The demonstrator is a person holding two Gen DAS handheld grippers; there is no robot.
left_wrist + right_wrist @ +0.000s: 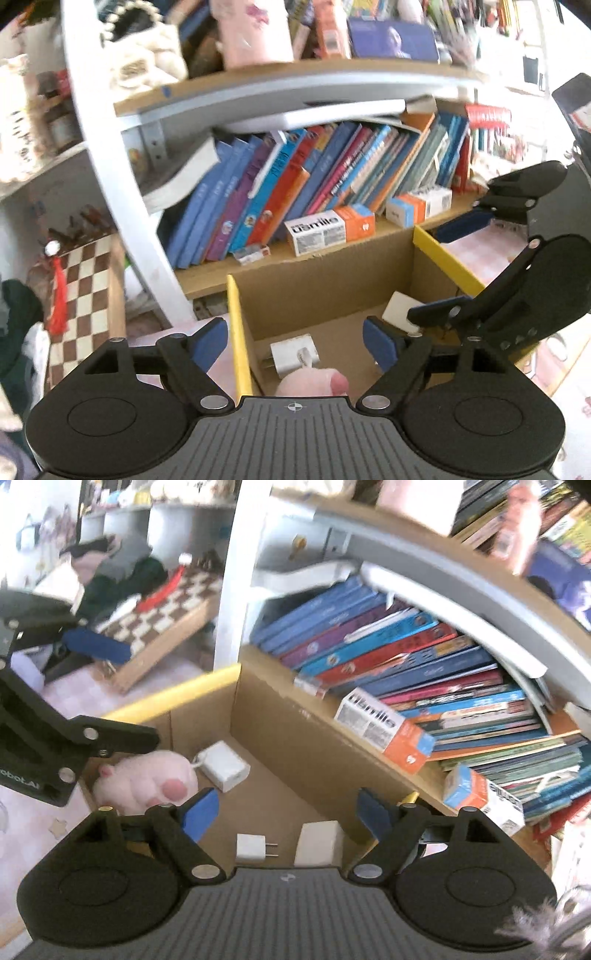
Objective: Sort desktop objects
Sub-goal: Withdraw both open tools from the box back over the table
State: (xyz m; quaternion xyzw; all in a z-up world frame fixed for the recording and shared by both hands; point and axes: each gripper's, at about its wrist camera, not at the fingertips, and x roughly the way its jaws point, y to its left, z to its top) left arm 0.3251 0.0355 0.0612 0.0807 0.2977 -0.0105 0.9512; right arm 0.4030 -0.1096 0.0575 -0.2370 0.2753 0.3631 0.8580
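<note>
Both grippers spread wide over the cardboard box [295, 738], gripping nothing. Left gripper [295, 338] above the yellow-taped left rim [240, 332], one blue pad outside it and one inside. Right gripper [286, 812] over the box floor, near the wall on the bookshelf side. Down in the box: pink plush toy [147, 779] against the left wall, white square charger [223, 766] just beside it toward the far corner, small white plug adapter [253, 847] and a white block [319, 843] side by side close to the right gripper. Behind the box, leaning books [295, 184] and a white-orange carton [328, 230] on the shelf.
</note>
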